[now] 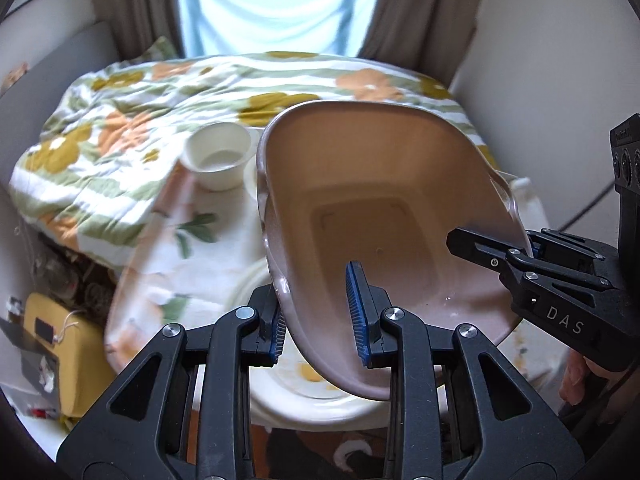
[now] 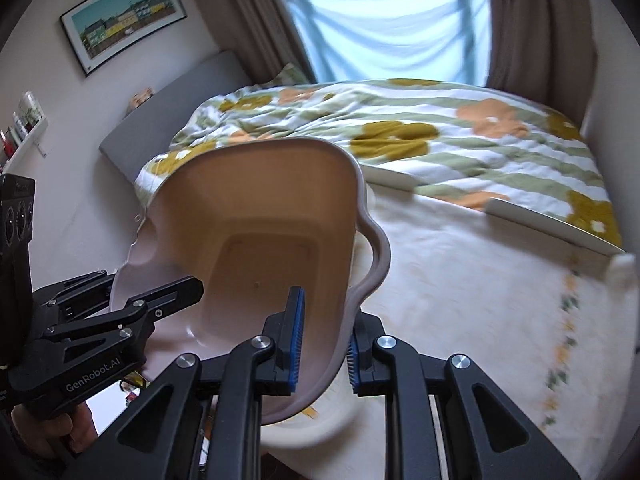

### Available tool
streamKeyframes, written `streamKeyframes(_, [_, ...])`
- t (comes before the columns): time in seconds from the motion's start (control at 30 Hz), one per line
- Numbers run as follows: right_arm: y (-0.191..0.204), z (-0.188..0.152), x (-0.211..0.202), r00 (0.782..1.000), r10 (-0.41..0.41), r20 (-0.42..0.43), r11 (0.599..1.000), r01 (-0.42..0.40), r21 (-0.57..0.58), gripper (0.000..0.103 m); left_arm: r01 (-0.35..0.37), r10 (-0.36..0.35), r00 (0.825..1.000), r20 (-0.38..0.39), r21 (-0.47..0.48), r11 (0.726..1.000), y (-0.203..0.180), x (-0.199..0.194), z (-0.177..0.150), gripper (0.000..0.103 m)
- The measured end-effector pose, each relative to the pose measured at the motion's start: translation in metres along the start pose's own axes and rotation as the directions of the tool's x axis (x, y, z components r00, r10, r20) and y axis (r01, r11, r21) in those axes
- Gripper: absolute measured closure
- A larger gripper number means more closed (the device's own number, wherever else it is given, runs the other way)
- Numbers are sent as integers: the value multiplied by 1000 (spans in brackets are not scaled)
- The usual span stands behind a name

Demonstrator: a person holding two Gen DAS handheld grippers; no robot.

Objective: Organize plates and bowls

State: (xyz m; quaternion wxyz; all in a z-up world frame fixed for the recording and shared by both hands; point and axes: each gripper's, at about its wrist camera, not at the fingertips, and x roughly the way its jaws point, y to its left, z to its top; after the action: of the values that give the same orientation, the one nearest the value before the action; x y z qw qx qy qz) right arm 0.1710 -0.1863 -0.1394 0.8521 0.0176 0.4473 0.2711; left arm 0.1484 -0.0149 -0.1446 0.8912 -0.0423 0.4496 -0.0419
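Observation:
A large pinkish-beige squarish bowl point(image 1: 380, 208) with a wavy rim is held tilted in the air by both grippers. My left gripper point(image 1: 318, 312) is shut on its left rim, one blue pad inside and one outside. My right gripper point(image 2: 322, 338) is shut on the opposite rim of the bowl point(image 2: 256, 232); it also shows in the left wrist view point(image 1: 516, 254). The left gripper shows in the right wrist view point(image 2: 132, 300). A white plate point(image 1: 304, 392) with a yellow flower pattern lies under the bowl. A small white bowl point(image 1: 218, 156) stands on the table beyond.
The table has a pale floral cloth point(image 2: 460, 280). Behind it is a bed with a flowered quilt point(image 2: 400, 128) and a window with curtains. A yellow box point(image 1: 60, 344) sits low at the left. A white tray edge point(image 2: 560, 228) lies along the table's far side.

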Motion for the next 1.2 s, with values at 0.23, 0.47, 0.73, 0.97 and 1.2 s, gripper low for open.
streamKeyframes(0.23, [-73, -43, -58, 992, -125, 17, 988, 123, 91, 86, 120, -118, 992, -35, 85, 989, -103, 22, -17, 79])
streamKeyframes(0.47, [-133, -82, -68, 977, -209, -27, 956, 210, 205, 86, 231, -213, 966, -150, 119, 966, -172, 76, -35, 79])
streamKeyframes(0.73, [-188, -121, -50, 965, -236, -112, 923, 259, 284, 86, 267, -229, 945, -233, 149, 952, -210, 127, -59, 79])
streamKeyframes(0.97, [-198, -132, -41, 967, -225, -115, 924, 250, 288, 86, 223, -171, 954, -246, 199, 954, -220, 144, -69, 79])
streamKeyframes(1.2, [-201, -138, -32, 969, -207, -133, 927, 237, 290, 86, 174, -109, 958, -266, 233, 957, -217, 157, -66, 78])
